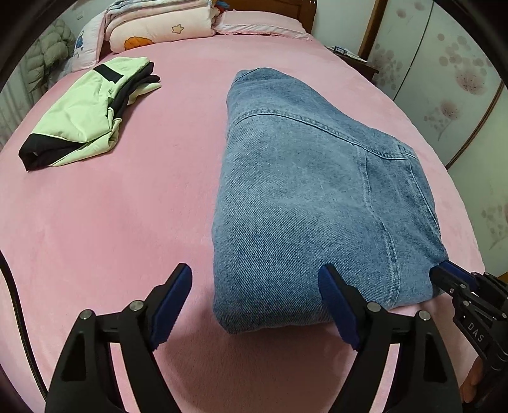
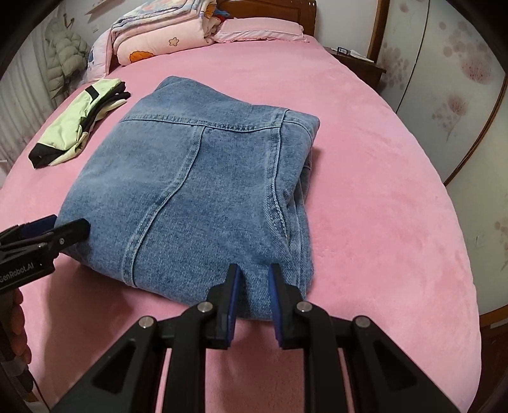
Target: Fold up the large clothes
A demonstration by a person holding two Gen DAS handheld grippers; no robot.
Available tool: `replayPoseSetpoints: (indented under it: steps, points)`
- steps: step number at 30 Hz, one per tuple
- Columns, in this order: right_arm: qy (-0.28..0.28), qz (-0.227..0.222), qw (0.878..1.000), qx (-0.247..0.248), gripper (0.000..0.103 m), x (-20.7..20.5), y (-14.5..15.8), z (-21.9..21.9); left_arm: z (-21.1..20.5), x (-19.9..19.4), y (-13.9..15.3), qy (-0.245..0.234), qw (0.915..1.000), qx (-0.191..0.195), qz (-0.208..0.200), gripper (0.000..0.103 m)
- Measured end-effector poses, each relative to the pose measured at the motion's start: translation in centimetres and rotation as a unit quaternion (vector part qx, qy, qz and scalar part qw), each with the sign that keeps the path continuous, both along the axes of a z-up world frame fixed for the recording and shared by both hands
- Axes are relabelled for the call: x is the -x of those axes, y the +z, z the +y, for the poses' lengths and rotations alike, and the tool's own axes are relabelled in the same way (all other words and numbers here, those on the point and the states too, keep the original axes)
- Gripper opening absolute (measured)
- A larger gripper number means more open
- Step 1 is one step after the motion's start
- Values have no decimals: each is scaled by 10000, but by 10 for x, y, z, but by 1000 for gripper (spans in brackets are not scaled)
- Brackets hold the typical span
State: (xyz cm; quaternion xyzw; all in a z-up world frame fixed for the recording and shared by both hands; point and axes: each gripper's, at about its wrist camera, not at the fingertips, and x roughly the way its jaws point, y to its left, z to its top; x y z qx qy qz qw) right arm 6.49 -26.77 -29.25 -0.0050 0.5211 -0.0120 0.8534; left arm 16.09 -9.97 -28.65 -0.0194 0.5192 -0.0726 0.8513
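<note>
A folded blue denim garment (image 2: 197, 190), with seams and topstitching that suggest a jacket, lies on the pink bed (image 2: 381, 222), roughly in its middle. No containers are in sight; everything rests straight on the bed cover. In the right wrist view the bundle's long axis runs from the near edge of the bed away toward the headboard (image 2: 270, 12), with its horizontal yoke seam at the far end. The left gripper (image 1: 255, 301) has its fingers spread wide, straddling the bundle's near left corner; one pad lies against the denim, the other stands on bare cover. The right gripper (image 2: 252, 298) has its fingers drawn close, pinching a ridge of denim at the near right edge. A folded light-green and black garment (image 1: 85, 117) lies well apart to the left, and folded quilts (image 1: 158, 28) and a pink pillow (image 1: 263, 25) sit by the headboard.
</note>
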Motion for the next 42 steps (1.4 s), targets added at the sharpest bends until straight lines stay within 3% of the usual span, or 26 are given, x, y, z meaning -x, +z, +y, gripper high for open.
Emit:
replayPoseSetpoints:
  steps: [2,7,12,16,18,20,27,32,37,42]
  points:
    - [-2,30,10000,-62,20,-1,4,-1,0,-3,3,49,9998,-42,161,89]
    - [5,211,9995,-243,34,-2,15,-3,2,-7,15,92,9986,-91,518,92]
    - [-108,258,9978,-603,45,2,34,-11,-5,-7,37,15,9974,-397,608,92]
    - [-224,274,9953,-901,47,3,52,-21,-9,-8,61,-149,9984,-323,443,92]
    - [-271,320,9946,-945,67,-1,61,-25,-12,-10,73,-238,9985,-296,393,92]
    - [-293,298,9943,-977,74,-5,71,-28,-13,-14,83,-299,9985,-277,370,92]
    - [-230,65,9931,-1151,79,-27,111,-38,-16,-33,122,-345,9991,-156,179,92]
    - [-70,-179,9947,-1014,80,-45,144,-36,-19,-49,144,-425,9990,-47,89,93]
    - [28,-341,9929,-1138,80,-62,162,-37,-16,-69,146,-280,9994,147,168,94]
    - [72,-385,9938,-1045,80,-76,161,-35,-14,-82,136,-201,9980,506,313,94]
